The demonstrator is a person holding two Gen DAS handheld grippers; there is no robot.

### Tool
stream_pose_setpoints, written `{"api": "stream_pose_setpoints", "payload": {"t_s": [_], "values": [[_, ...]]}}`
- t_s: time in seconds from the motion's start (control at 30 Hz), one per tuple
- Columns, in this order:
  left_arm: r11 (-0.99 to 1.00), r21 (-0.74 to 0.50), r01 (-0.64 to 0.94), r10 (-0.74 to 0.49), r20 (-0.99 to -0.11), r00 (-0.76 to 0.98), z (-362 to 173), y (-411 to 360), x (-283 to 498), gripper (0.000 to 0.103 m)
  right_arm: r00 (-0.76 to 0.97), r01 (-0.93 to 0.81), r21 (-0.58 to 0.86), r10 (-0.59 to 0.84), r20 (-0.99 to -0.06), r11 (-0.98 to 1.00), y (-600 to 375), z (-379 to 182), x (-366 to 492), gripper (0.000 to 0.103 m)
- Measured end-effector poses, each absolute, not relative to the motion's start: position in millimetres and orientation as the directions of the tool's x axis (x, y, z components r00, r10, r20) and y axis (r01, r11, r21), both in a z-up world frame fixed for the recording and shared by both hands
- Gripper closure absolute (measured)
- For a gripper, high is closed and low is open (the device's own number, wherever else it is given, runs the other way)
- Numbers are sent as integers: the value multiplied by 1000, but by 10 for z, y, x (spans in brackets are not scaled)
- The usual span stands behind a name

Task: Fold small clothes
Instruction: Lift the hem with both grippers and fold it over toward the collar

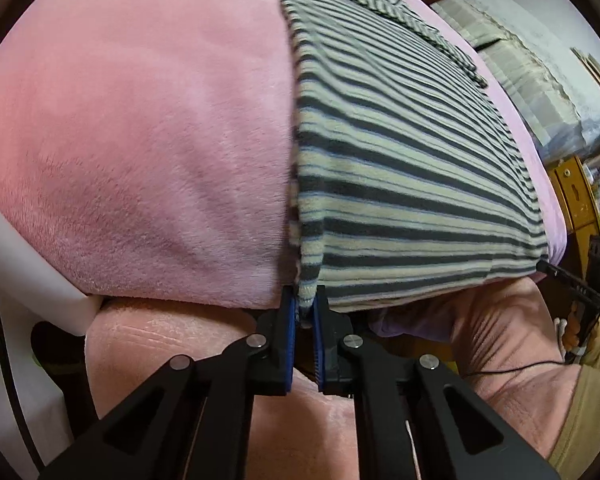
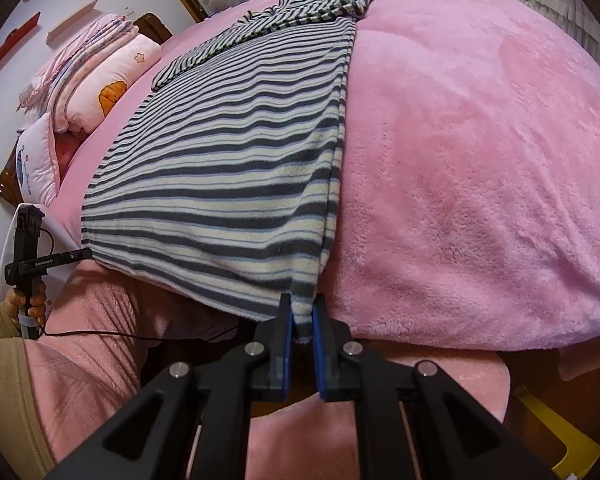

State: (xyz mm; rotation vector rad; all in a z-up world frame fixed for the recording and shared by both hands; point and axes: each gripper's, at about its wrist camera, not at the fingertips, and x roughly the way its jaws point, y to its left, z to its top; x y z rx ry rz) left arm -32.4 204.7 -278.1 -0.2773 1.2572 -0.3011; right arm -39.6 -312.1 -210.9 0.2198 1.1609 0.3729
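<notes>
A grey-and-cream striped garment (image 1: 400, 168) lies flat on a pink fleece blanket (image 1: 140, 140), its hem at the bed's near edge. My left gripper (image 1: 305, 300) is shut on the hem's left corner, the cloth pinched between the blue pads. In the right wrist view the same garment (image 2: 228, 184) stretches away over the blanket (image 2: 480, 160), and my right gripper (image 2: 303, 312) is shut on the hem's right corner. Sleeves and collar are bunched at the far end (image 2: 324, 4). The other gripper (image 2: 28, 252) shows at the left edge, held by a hand.
Pillows and folded bedding (image 2: 104, 72) lie at the head of the bed, far left in the right wrist view. Folded pale blankets (image 1: 540, 80) and a wooden cabinet (image 1: 576, 196) stand to the right. The person's pink-clad legs (image 2: 300, 432) are below the grippers.
</notes>
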Motion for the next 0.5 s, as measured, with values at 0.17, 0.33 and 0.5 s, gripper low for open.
{"api": "stream_pose_setpoints", "payload": {"t_s": [0.17,0.33,0.5], "values": [[894,-444,57,-436,-838,328,-2551,2109,-329,98,379,-190,401,444,-812,896,-3180,-1915,-415,95],[811,-585,3,-528,-729,435,-2209,2293,-288,98,440,-191,504,533,-723,842,-3329,-1606,-353,95],[713,-701,-21,-573,-598,561,-1782,2365,-137,98,502,-211,603,615,-608,769,-3429,-1288,-218,95]]}}
